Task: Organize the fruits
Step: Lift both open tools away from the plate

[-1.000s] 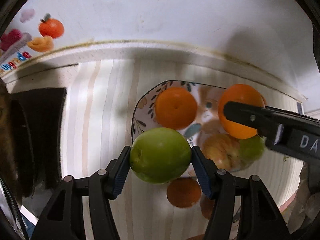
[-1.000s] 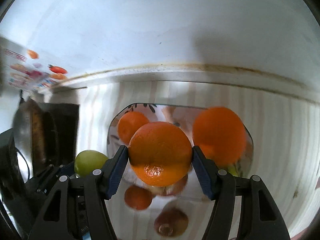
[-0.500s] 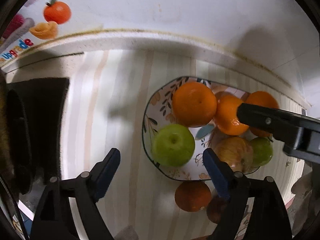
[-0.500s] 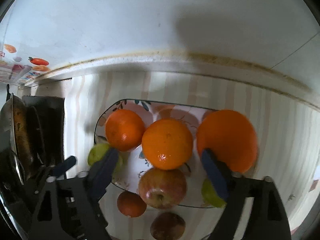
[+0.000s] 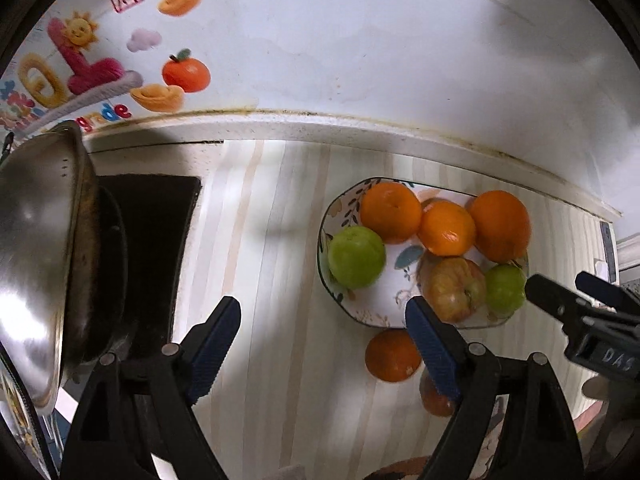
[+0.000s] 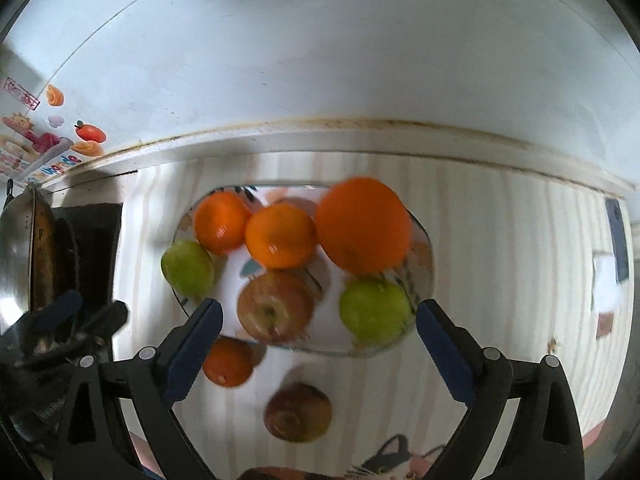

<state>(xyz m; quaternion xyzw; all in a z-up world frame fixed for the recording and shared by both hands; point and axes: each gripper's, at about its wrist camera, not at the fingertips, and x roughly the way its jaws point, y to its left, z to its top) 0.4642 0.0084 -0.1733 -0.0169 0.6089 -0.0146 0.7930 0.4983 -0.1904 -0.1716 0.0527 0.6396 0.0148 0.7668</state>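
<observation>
Running across the scene is a striped, pale wood-grain counter (image 5: 280, 240), bounded at the back by a white wall (image 5: 360, 40) with a stained seam. Cartoon fruit stickers (image 5: 80, 68) occupy the wall at far left. Below them, a steel bowl (image 5: 32, 248) leans over a dark stove surface (image 5: 156, 240).

The patterned plate (image 5: 362, 314) sits on the counter right of centre. It holds, left to right: a green apple (image 5: 357, 257) at the left rim, three oranges (image 5: 446, 227) in a touching row along the back, a red-yellow apple (image 5: 452, 290) at the front, and a second green apple (image 5: 505, 289) at the right. Off the plate, just in front of it, lie a small orange (image 5: 393, 355) and a brownish-red apple (image 6: 298, 412).

The left gripper (image 5: 320, 344) has jaws spread wide with nothing between them; they have just been opening. The right gripper (image 6: 318, 348) also stands wide and empty, its jaws having just opened further.

Compared with one second earlier, the left green apple has passed from the left gripper to the plate, and the middle orange has passed from the right gripper to the plate. Both grippers now sit farther from the fruit.
</observation>
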